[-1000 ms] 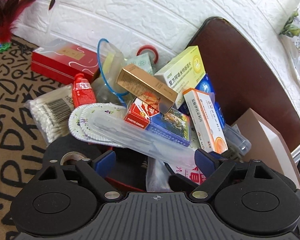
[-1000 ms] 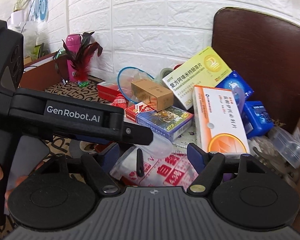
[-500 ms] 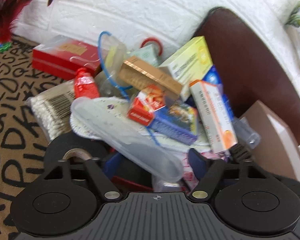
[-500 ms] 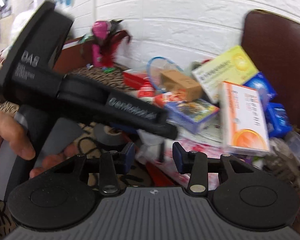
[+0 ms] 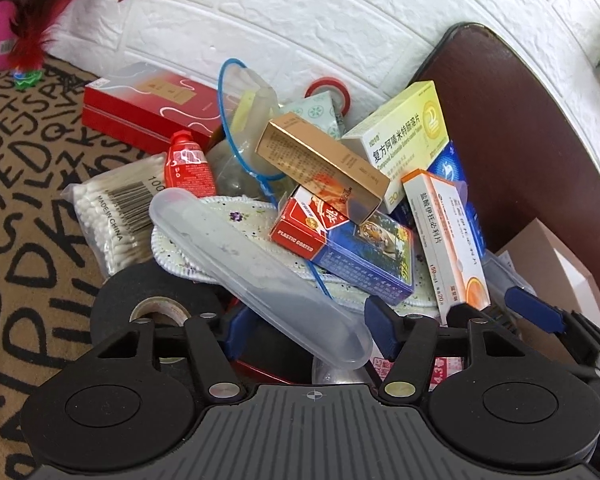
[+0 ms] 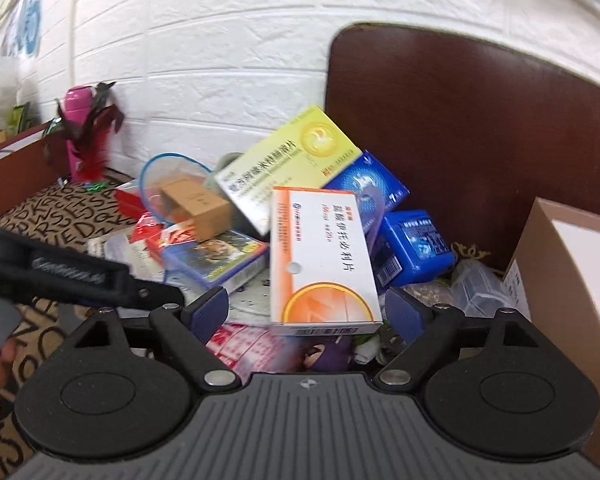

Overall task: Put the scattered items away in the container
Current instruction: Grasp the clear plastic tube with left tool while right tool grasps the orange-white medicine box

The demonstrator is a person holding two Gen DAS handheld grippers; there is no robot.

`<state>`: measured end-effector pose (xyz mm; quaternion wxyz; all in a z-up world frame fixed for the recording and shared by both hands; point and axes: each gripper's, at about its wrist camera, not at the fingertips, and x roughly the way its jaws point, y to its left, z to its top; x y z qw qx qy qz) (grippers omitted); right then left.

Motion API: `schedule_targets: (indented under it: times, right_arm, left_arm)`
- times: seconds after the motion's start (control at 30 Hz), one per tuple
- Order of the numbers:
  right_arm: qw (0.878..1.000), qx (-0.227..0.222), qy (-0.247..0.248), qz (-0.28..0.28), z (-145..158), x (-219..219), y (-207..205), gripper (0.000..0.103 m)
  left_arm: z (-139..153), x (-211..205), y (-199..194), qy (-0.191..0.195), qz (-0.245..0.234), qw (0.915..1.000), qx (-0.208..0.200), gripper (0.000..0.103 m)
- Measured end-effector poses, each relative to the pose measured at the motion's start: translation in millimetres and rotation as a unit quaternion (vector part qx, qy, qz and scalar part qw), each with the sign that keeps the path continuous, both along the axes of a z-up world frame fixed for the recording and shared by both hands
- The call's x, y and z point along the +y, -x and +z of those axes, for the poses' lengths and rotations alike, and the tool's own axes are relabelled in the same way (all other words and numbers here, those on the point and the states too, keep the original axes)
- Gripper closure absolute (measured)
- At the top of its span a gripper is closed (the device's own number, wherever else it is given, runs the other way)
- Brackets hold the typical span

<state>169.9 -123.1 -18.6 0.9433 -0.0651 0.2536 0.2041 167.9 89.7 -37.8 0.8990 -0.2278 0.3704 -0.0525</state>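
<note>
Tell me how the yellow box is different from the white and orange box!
The yellow box is yellow-green with a round gold logo, while the white and orange box is white with an orange circle. The yellow box sits farther back in the pile, tilted up against the wall side; the white and orange box lies nearer, pointing toward the right tongs. Both are flat cardboard boxes with Chinese writing.

Container (image 5: 548, 256) cut off, pile's underside hidden, labels perhaps blurred
</note>
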Motion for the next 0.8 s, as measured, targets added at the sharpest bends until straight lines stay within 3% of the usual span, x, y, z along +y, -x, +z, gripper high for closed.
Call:
schedule_targets:
  times: [0.13, 0.2, 0.33, 0.47, 0.63, 0.8]
  right_arm:
    - [1.000, 0.013, -0.002, 0.004, -8.4, 1.3, -8.3, 0.016]
    - [1.000, 0.023, 0.002, 0.009, -11.4, 3.9, -9.1, 0.031]
    - [0.999, 0.037, -0.005, 0.022, -8.1, 3.3, -0.1, 0.032]
    - [0.999, 0.037, -0.001, 0.036, -1.4, 0.5, 24.1, 0.032]
    - [0.996, 0.069, -0.008, 0.048, -4.0, -10.5, 71.5, 0.032]
    - [0.994, 0.101, -0.004, 0.046, -16.0, -25.0, 123.6, 0.032]
  left_arm:
    - [-3.9, 8.4, -0.5, 0.031, -0.005, 0.9995, 0.010, 0.065]
    - [-3.7, 10.0, 1.0, 0.034, -0.009, 0.9993, 0.011, 0.068]
    - [0.0, 11.7, 12.8, 0.031, -0.023, 0.9991, 0.014, 0.073]
    - [6.1, 13.4, 36.2, 0.031, -0.039, 0.9987, 0.010, 0.085]
    - [9.6, 9.3, 76.3, 0.022, -0.074, 0.9968, 0.016, 0.085]
    - [-3.3, 0.1, 123.4, 0.002, -0.101, 0.9939, 0.044, 0.078]
